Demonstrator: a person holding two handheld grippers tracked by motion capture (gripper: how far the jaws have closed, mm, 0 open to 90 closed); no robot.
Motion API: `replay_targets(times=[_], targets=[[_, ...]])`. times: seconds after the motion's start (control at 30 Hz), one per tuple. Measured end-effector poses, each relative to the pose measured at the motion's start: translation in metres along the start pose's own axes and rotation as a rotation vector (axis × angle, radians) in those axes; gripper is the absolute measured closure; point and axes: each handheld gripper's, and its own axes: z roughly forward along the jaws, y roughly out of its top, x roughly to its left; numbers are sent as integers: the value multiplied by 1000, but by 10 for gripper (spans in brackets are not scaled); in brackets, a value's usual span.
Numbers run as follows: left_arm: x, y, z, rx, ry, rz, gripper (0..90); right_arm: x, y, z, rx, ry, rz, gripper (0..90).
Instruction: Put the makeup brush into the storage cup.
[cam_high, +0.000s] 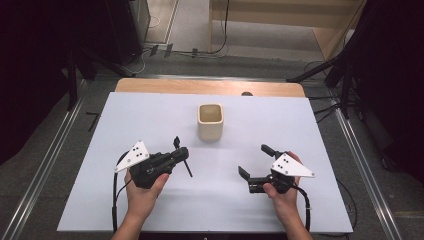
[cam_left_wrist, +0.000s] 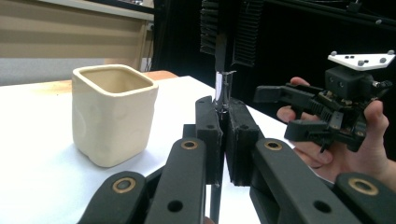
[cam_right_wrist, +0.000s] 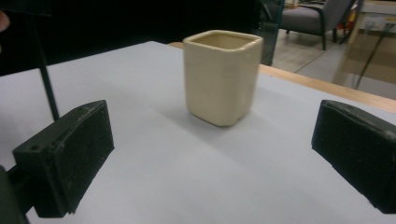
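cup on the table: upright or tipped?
Upright. The cream cup stands on its base on the white table, mouth up; the left gripper view shows its walls vertical.

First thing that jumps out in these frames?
The cream square cup standing alone mid-table on the white sheet. Next, the left tool, shut on a thin black brush whose bristled head sticks up above its jaws, nearer the person than the cup. The right tool has its jaws wide open with nothing between them, pointed at the cup but apart from it.
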Motion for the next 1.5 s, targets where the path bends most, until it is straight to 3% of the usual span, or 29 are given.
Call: replay_targets(times=[0.43,0.83,1.27,1.5], targets=[[8,4,-1,7,31,-1,864,-30,-17,-48,-8,-108,-16,0],[21,23,-2,-6,73,14,864,-51,-33,-80,-9,-154,32,0],[34,59,9,-23,104,20,864,-58,-33,-91,-36,-165,60,0],[36,75,23,-14,116,44,864,-59,-34,-90,-24,-160,69,0]])
